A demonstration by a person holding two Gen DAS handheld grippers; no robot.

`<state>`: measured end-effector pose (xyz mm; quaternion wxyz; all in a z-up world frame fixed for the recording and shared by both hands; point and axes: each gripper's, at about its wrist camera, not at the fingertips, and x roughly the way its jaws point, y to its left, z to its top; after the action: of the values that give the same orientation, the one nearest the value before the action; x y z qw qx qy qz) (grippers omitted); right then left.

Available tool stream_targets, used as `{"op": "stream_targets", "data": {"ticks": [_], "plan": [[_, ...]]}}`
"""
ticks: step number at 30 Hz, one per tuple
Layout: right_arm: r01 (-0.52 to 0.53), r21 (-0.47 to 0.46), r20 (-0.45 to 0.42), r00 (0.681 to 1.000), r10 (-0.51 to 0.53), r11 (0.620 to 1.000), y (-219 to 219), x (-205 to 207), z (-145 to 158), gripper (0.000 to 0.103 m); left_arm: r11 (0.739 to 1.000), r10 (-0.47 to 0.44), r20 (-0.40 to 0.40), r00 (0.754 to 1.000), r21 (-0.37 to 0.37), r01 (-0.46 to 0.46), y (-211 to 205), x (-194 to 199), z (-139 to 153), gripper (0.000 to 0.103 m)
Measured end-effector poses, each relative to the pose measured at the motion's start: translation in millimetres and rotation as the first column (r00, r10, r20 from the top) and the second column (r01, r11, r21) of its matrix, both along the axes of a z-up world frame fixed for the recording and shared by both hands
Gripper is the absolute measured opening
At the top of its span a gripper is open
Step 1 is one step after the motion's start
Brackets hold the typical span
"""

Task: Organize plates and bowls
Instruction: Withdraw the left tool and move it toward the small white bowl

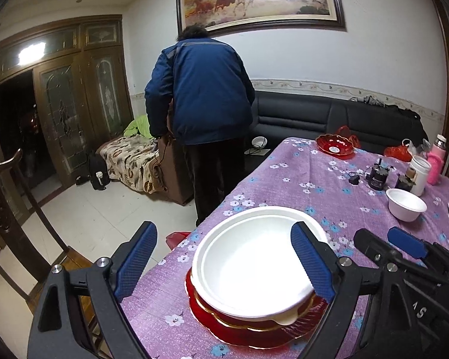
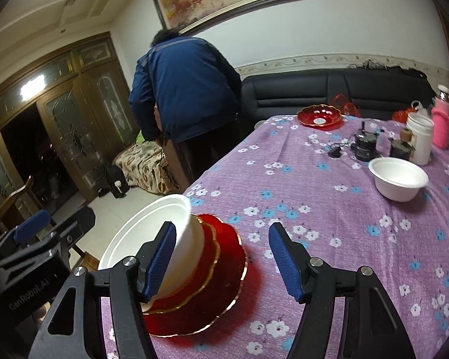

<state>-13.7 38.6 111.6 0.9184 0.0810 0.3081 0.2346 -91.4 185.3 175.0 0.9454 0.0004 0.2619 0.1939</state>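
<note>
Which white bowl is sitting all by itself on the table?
The small white bowl near the white jar. The other white bowl sits stacked on red plates by the table edge.

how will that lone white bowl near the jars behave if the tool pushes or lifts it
The matte white disposable-looking bowl probably weighs little for its bulk, so a push would likely slide it over the purple flowered tablecloth rather than tip it. Its thin rolled rim suggests some flex under a pinch. It looks empty, so lifting should be easy.
</note>
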Motion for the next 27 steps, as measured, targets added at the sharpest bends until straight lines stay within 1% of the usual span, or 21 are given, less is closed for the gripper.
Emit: {"op": "stream_targets", "data": {"ticks": [9,17,24,27], "plan": [[0.049,0.036,-0.005,0.999,-0.049,0.998,-31.7,-11.6,4.9,0.070,0.998,-0.044,-0.007,0.999,0.038,0.044,-26.9,-8.9,5.5,0.091],[0.092,0.049,0.027,0.995,-0.093,0.995,-55.0,-40.0,19.2,0.070,0.993,-0.094,0.019,0.995,0.071,0.093,-48.2,-32.1,19.9,0.091],[0.132,0.049,0.074,0.988,-0.136,0.990,-77.2,-69.9,43.8,0.071,0.984,-0.159,0.045,0.986,0.092,0.155,-66.8,-59.2,37.2,0.091],[0.162,0.040,0.117,0.979,-0.166,0.986,-89.5,-80.4,66.7,0.071,0.973,-0.203,0.069,0.977,0.127,0.193,-74.7,-68.0,51.5,0.091]]}}
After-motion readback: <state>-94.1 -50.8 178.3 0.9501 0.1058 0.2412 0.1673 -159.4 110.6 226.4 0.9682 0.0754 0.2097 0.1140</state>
